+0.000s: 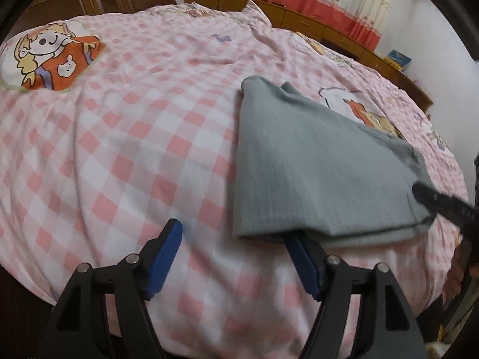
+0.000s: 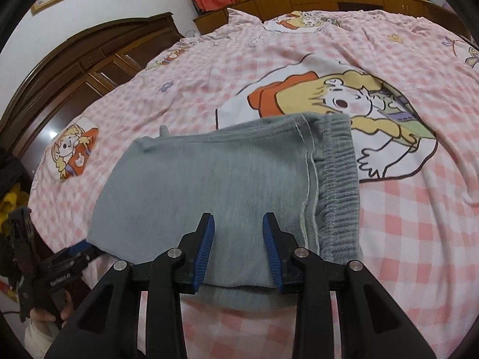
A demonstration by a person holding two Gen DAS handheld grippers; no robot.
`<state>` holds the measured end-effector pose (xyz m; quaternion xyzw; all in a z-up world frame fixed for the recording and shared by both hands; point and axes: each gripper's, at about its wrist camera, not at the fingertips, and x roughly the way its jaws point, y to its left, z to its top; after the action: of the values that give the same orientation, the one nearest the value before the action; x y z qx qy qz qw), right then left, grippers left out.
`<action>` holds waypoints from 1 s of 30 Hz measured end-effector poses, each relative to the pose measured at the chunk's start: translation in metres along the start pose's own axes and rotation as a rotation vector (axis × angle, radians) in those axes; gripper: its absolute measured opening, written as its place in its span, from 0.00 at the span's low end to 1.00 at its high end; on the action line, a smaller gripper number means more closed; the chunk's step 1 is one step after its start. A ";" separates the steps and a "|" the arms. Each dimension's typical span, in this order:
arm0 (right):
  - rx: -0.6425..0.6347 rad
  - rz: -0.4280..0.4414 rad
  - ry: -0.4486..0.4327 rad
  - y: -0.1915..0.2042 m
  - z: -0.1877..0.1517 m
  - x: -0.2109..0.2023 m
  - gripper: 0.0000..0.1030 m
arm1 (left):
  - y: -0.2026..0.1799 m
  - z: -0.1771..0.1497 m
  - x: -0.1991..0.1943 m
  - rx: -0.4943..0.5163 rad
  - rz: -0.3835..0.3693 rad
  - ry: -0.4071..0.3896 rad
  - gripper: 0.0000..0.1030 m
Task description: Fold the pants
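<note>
From the left wrist camera we see our left gripper point(image 1: 232, 239) with its blue pads spread wide. One pad hangs over bare pink checked duvet point(image 1: 119, 149), and the other is slid under the near corner of the grey pants point(image 1: 314, 164). Nothing is clamped. The pants lie as a compact folded packet on the right part of the bed, and the dark finger of the right gripper point(image 1: 443, 206) crosses their far corner. The picture is smeared, so we cannot tell how deep our pad sits under the cloth.

From the right wrist camera our right gripper point(image 2: 238, 218) also stands open, its pads over the near edge of the pants point(image 2: 209, 179) and gripping nothing. The ribbed waistband point(image 2: 338, 185) lies along the right side, layers stacked, with a lower layer peeking out beneath the near hem. The left gripper point(image 2: 74, 254) shows at the packet's left corner.

We judge the fold nearly done, with perhaps one last fold or a tidy left. To do it well, we should pinch all layers at both near corners together, lift evenly, and lay the edges flush without dragging the duvet.
</note>
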<state>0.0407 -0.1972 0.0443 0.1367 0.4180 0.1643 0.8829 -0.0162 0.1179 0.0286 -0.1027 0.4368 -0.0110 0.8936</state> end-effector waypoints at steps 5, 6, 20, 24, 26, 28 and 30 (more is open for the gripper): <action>-0.023 -0.018 -0.008 0.001 -0.007 0.004 0.33 | 0.003 0.015 -0.001 -0.059 0.024 -0.059 0.73; -0.036 -0.028 -0.009 0.003 -0.008 0.004 0.33 | 0.004 0.017 0.000 -0.066 0.059 -0.061 0.74; -0.077 -0.133 -0.019 0.030 -0.001 -0.007 0.33 | 0.040 -0.002 -0.029 -0.128 0.006 -0.050 0.75; -0.071 -0.127 -0.044 0.039 0.019 -0.005 0.33 | 0.041 0.002 -0.055 -0.097 0.028 -0.106 0.75; -0.062 -0.141 -0.038 0.042 0.027 0.004 0.33 | 0.038 0.011 -0.063 -0.072 -0.012 -0.126 0.75; -0.045 -0.141 -0.028 0.043 0.032 0.011 0.33 | 0.033 0.021 -0.061 -0.048 -0.046 -0.128 0.75; -0.034 -0.141 -0.012 0.045 0.033 0.018 0.33 | 0.024 0.033 -0.055 -0.028 -0.045 -0.132 0.75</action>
<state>0.0692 -0.1527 0.0686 0.0928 0.4184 0.1078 0.8971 -0.0263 0.1528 0.0867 -0.1253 0.3746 -0.0180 0.9185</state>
